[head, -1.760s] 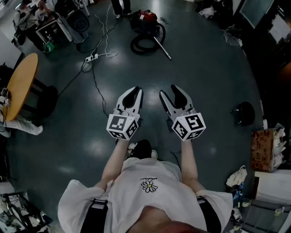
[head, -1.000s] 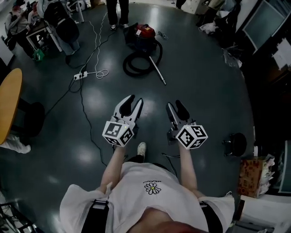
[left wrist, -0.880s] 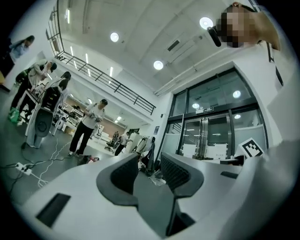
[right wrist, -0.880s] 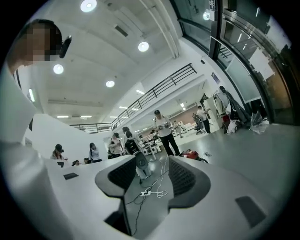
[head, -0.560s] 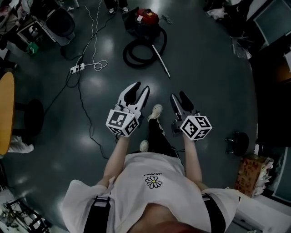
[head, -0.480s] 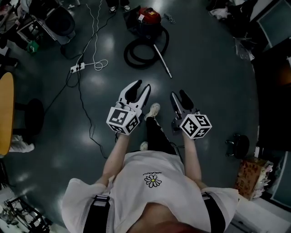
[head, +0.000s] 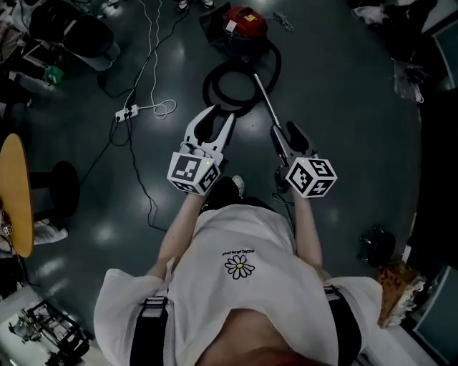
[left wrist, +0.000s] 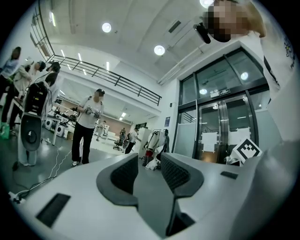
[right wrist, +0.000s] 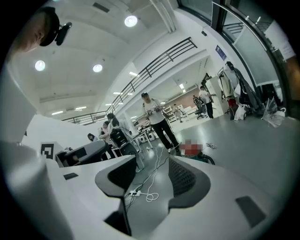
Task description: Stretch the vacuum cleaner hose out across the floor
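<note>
Two claws, both empty: the left gripper point(head: 217, 119) holds its jaws a modest way apart with only air between the pads, and the right gripper point(head: 284, 131) stands wider, with nothing but floor and cables showing between its jaws in its own view. Ahead of us on the glossy dark grey floor point(head: 343, 129) lies the thick black flexible vacuum hose point(head: 208, 87). It is coiled in a loop just in front of the round red vacuum canister point(head: 243, 18), and the slim silver metal wand point(head: 263, 96) runs out of the coil towards the right claw. Neither claw touches any of it. For a clean stretch we'd take the wand end, not the middle of the loop. That means lowering the right claw onto the wand near the hose joint and opening the left wider if it is to grip the fat hose. Then we'd draw straight away from the canister so the coil unrolls rather than kinks. From up here we can't quite tell whether the loops overlap, so we'd go slowly, clear of the white power strip point(head: 127, 113) on the left.
</note>
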Available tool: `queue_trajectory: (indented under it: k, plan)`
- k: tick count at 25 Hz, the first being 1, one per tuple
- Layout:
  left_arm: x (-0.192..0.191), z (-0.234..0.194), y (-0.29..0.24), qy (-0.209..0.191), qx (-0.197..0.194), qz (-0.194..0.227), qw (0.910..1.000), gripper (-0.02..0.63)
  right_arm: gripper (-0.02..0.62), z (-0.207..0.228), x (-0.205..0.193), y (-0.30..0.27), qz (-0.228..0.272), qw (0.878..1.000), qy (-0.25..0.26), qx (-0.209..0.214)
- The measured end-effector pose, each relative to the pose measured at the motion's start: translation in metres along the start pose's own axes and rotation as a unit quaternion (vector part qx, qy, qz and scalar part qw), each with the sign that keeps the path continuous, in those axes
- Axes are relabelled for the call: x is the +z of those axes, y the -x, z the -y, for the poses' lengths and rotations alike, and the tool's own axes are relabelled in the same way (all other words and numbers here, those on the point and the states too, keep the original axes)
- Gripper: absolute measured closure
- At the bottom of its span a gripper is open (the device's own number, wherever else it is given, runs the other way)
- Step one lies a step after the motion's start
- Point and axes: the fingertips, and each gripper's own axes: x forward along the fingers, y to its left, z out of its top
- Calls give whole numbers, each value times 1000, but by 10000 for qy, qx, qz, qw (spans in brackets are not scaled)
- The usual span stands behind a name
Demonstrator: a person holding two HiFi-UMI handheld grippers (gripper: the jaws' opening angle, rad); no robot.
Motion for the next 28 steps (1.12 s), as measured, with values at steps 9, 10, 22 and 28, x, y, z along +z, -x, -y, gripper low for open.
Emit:
queue_trajectory:
  k: [9,10,22,28]
  plan:
    - [0,-92,-136,-50,-40,-108,9999,451,371,61,59,-127,34,9999,-68,-80]
    - [-2,-101,-154,-39,-84,-135,9999,451,371,72,67,-141,31,9998,-86,-164]
    - [-28,-215,-360,-18,-291,-572,9979,451,371,186,146,-299,-207,9943,-166,-1037]
    - [-78,-230,-419,208,-44,-1072,9940,451,371,247,114,-351,-1147,9900,-329,-746]
